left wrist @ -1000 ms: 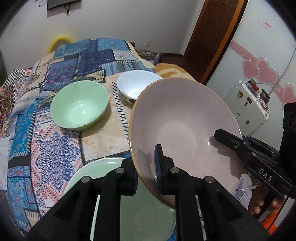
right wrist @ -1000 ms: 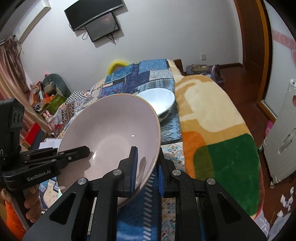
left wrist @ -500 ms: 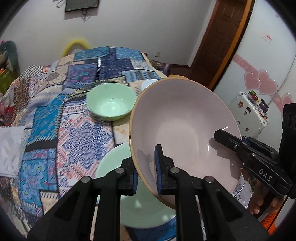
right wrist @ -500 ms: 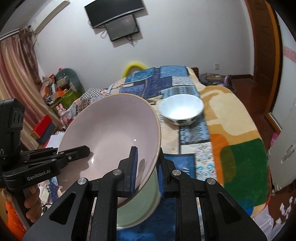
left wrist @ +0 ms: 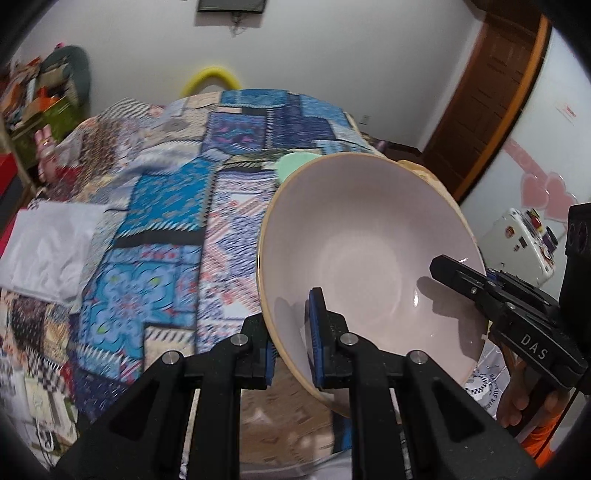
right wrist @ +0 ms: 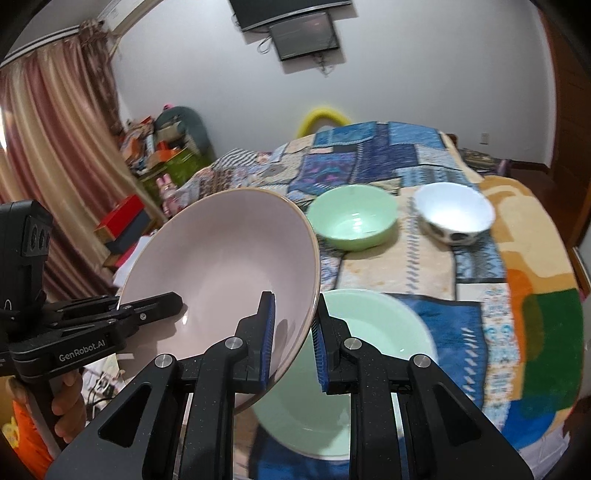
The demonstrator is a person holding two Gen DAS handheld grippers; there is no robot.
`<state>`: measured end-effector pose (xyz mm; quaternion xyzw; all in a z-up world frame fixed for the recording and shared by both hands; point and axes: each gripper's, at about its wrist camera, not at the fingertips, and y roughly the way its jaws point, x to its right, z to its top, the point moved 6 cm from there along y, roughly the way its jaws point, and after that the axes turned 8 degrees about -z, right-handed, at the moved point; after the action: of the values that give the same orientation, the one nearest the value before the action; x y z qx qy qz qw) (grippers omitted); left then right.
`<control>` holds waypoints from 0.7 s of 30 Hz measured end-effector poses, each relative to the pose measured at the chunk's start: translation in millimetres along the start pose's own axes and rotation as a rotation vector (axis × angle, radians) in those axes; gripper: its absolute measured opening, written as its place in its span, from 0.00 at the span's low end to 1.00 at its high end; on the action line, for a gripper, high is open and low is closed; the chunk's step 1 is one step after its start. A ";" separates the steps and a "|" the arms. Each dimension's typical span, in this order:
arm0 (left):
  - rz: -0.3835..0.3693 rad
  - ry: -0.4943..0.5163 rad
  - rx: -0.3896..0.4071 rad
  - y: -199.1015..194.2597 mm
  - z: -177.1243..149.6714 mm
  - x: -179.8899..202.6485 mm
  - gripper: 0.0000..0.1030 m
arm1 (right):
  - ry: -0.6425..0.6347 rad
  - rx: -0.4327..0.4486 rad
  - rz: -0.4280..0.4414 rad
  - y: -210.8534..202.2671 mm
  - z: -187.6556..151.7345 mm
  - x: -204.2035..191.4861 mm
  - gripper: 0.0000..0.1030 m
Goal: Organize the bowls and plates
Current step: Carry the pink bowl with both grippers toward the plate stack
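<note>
We hold the pink bowl [left wrist: 369,258] in the air above the bed [right wrist: 424,258], tilted, with its cavity facing both cameras. Our left hand-held gripper [left wrist: 291,350] clamps the near rim, one blue pad inside the bowl and one outside. Our right hand-held gripper [right wrist: 293,343] clamps the opposite rim the same way, so each one also appears in the other's view, at the far side of the bowl.

Below the bowl, on the bed, lies a pale green plate [right wrist: 354,369], partly covered by the bowl's lower edge in the right view. Farther back stand a green bowl [right wrist: 352,218] and a white bowl [right wrist: 454,212], side by side and apart from each other. In the left view, only a sliver of the green bowl shows above the pink rim.

The bed carries a blue patchwork quilt [left wrist: 166,221] and, on the right, an orange and green blanket [right wrist: 535,314]. A white cloth [left wrist: 48,247] lies at the quilt's left edge. Open quilt surface extends to the left of the pink bowl. Beyond the bed are a white wall, a wall-mounted screen [right wrist: 306,33], curtains [right wrist: 55,147] and a wooden door [left wrist: 487,96].
</note>
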<state>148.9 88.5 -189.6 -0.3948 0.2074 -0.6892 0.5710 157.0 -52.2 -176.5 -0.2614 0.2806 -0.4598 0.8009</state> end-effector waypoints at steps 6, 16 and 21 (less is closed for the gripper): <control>0.036 -0.057 0.006 -12.9 -14.2 -38.4 0.15 | -0.043 -0.036 0.032 17.3 -7.4 -30.2 0.17; 0.066 -0.139 -0.018 -9.4 -31.9 -90.2 0.15 | -0.087 -0.115 0.061 53.2 -17.9 -64.8 0.17; 0.071 -0.185 -0.037 0.2 -40.6 -113.8 0.15 | -0.100 -0.154 0.068 68.8 -24.7 -77.2 0.17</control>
<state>121.4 190.0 -249.2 -0.4598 0.1803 -0.6250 0.6045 148.1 42.4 -224.3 -0.3351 0.2833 -0.3959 0.8067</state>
